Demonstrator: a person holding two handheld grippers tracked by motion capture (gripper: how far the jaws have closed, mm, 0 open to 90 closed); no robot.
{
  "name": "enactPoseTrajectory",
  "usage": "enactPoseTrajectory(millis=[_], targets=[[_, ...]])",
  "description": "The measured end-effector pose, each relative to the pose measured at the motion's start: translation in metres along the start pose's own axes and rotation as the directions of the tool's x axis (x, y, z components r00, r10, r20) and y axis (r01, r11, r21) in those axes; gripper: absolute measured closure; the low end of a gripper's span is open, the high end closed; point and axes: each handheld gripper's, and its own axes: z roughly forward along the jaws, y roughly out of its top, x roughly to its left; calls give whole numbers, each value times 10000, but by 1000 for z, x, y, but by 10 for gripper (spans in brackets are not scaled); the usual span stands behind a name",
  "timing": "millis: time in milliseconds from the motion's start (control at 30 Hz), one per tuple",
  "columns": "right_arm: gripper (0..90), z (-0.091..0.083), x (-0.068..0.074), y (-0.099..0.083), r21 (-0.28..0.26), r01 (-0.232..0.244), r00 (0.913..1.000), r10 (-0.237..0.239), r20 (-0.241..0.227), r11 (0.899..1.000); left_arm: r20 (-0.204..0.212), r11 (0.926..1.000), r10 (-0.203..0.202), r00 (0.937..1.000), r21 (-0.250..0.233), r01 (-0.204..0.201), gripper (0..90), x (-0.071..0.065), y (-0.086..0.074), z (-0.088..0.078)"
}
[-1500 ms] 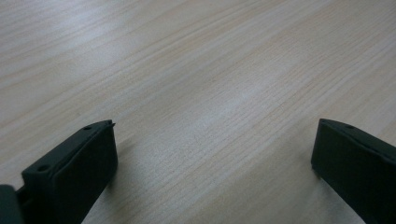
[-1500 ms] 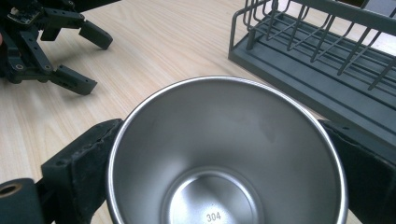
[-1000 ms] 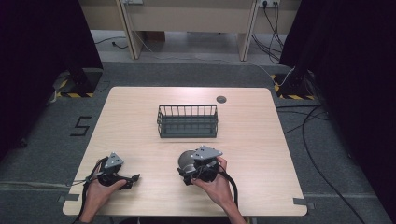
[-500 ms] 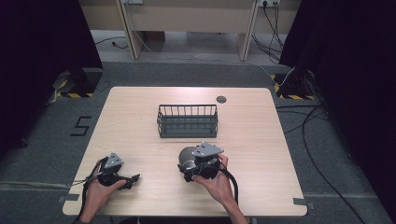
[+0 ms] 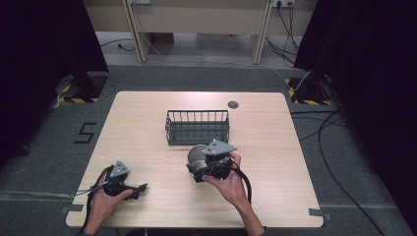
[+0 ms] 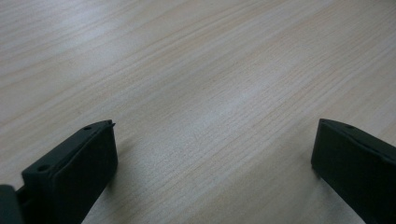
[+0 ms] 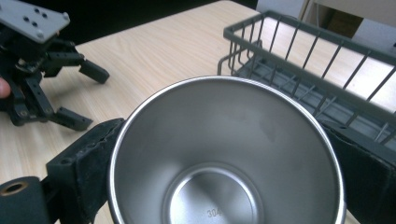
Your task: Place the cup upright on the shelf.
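- Two grippers over the wooden table (image 5: 147,132).
- Right gripper (image 5: 199,164) clamped across a steel cup (image 7: 229,154), mouth toward its camera, just in front of the wire basket (image 5: 197,127).
- Left gripper (image 5: 140,189) wide apart, empty, low at the near left edge.

A wooden table (image 5: 147,128) stands on grey carpet (image 5: 344,162), cables (image 5: 339,147) nearby.

Each black hand-held gripper (image 5: 139,187) carries a grey three-cornered screw-holed plate (image 5: 220,146) and trailing black cable (image 5: 244,177).
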Motion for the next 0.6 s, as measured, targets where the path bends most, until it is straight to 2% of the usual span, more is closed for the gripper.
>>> enactPoseTrajectory(millis=[133,600], targets=[[62,-2,-4,10,6,117,9999,-117,-32,9999,1,10000,1,10000,-1,-1,0,0,0,0],[62,-3,-22,37,149,61,9995,-56,-316,9999,2,10000,-3,10000,-2,3,0,0,0,0]])
